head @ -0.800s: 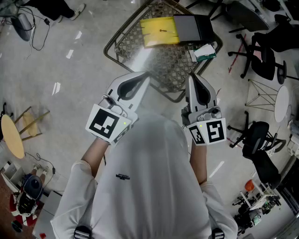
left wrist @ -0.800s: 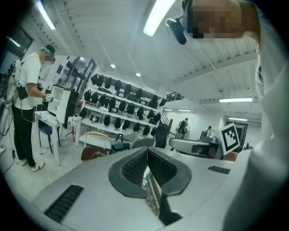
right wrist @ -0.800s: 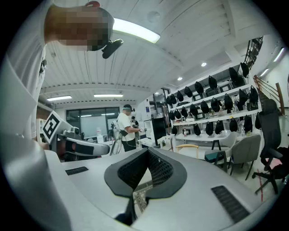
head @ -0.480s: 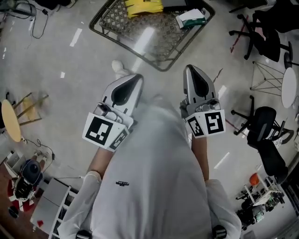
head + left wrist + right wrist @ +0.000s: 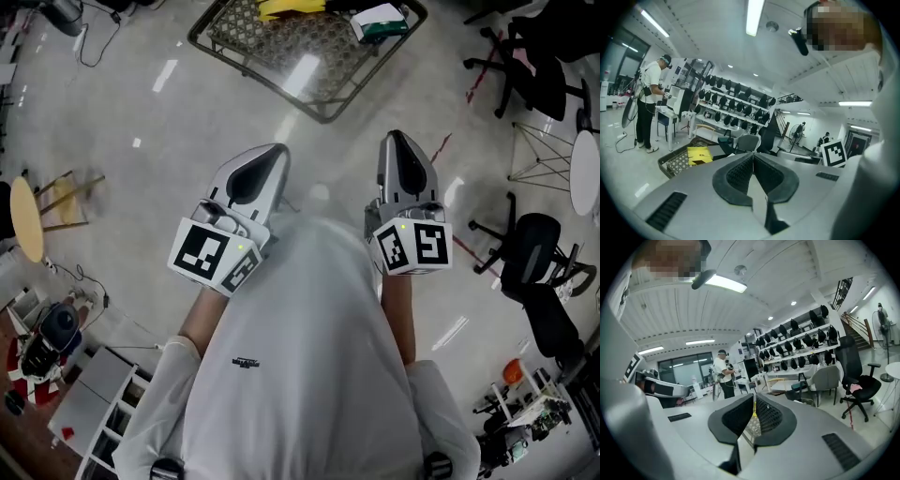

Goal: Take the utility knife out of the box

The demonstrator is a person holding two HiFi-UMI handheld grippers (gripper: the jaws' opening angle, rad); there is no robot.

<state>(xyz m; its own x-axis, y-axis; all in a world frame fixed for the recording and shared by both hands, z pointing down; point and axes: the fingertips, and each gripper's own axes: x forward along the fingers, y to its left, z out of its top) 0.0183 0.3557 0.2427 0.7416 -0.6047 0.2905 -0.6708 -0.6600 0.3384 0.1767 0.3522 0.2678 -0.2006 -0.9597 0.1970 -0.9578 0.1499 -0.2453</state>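
Observation:
A wire mesh tray (image 5: 323, 114) lies on the floor at the top of the head view. A yellow flat thing (image 5: 291, 7) and a green-and-white packet (image 5: 380, 21) rest in it. No utility knife can be made out. My left gripper (image 5: 277, 152) and right gripper (image 5: 395, 141) are held side by side at chest height, well short of the tray. Both are shut with nothing between the pads. The left gripper view looks past its closed jaws at the tray (image 5: 675, 161) and the yellow thing (image 5: 700, 154), low at the left.
Black office chairs (image 5: 534, 281) stand at the right, a wooden stool (image 5: 66, 199) at the left, white shelving (image 5: 98, 394) at lower left. A person (image 5: 649, 108) stands by a desk near wall racks of headsets (image 5: 736, 101). Another person (image 5: 724, 376) and chairs (image 5: 855, 376) are ahead.
The tray has slid up and away in the head view, half out of frame now. Both grippers stay shut and empty in front of the chest.

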